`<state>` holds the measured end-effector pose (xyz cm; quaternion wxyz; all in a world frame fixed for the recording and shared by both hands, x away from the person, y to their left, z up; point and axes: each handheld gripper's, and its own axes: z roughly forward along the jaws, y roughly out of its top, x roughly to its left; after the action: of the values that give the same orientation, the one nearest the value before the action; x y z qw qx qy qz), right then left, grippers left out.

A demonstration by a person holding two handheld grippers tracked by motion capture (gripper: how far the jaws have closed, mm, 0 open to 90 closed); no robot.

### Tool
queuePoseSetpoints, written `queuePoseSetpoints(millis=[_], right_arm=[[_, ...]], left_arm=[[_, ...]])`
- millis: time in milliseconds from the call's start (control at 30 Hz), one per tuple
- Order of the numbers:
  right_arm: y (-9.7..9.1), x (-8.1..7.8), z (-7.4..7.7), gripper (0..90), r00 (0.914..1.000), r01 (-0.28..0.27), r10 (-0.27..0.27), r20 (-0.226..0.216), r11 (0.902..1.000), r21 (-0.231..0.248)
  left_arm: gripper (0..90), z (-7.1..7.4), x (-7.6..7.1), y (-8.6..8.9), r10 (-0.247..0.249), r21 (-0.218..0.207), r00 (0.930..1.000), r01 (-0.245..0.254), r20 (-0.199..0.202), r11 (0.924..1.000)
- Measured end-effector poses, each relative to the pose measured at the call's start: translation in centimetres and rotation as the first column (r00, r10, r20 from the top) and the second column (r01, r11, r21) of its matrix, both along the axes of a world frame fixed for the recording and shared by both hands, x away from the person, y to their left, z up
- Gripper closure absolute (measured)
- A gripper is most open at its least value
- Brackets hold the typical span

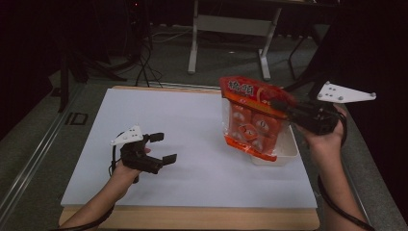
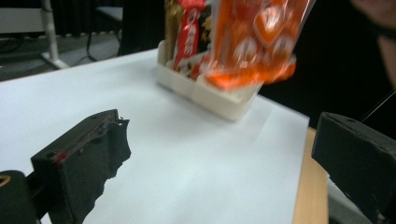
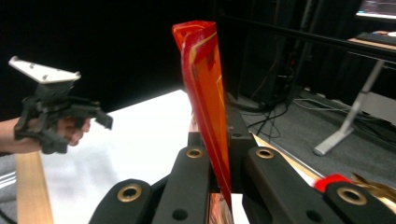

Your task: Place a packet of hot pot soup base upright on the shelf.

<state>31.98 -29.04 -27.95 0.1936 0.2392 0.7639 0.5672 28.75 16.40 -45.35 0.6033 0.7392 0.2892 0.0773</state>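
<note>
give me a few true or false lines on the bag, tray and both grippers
1. The right gripper is shut on the orange bag. True.
2. The bag lies flat on the white sheet. False: it hangs in the air above the tray.
3. The left gripper has its jaws open with nothing between them. True.
4. The tray sits at the sheet's left edge. False: in the high view it sits at the right edge.
5. The left gripper holds a red snack bar. False: the red bar stands in the tray.
</note>
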Motion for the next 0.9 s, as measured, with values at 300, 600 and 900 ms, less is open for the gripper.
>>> queuePoseSetpoints(millis=[300, 600, 900], right_arm=[[-3.3, 1.4, -0.1, 90.0, 0.9958, 0.090, -0.090, -0.019, 0.9959, 0.009], [-5.2, 2.8, -1.4, 90.0, 0.9862, 0.154, -0.154, -0.062, 0.9880, 0.005], [-6.0, 4.4, -2.7, 90.0, 0.9818, 0.164, -0.162, -0.099, 0.9864, 0.009]], left_arm=[[2.0, -2.4, -1.4, 1.4, 0.018, 0.037, 0.9991, -0.017, -0.038, 0.9992], [1.9, -3.8, -2.0, 2.0, 0.043, 0.051, 0.9985, -0.041, -0.033, 0.9978], [2.0, -4.7, -1.9, 2.1, 0.056, 0.049, 0.9972, -0.053, -0.050, 0.9974]])
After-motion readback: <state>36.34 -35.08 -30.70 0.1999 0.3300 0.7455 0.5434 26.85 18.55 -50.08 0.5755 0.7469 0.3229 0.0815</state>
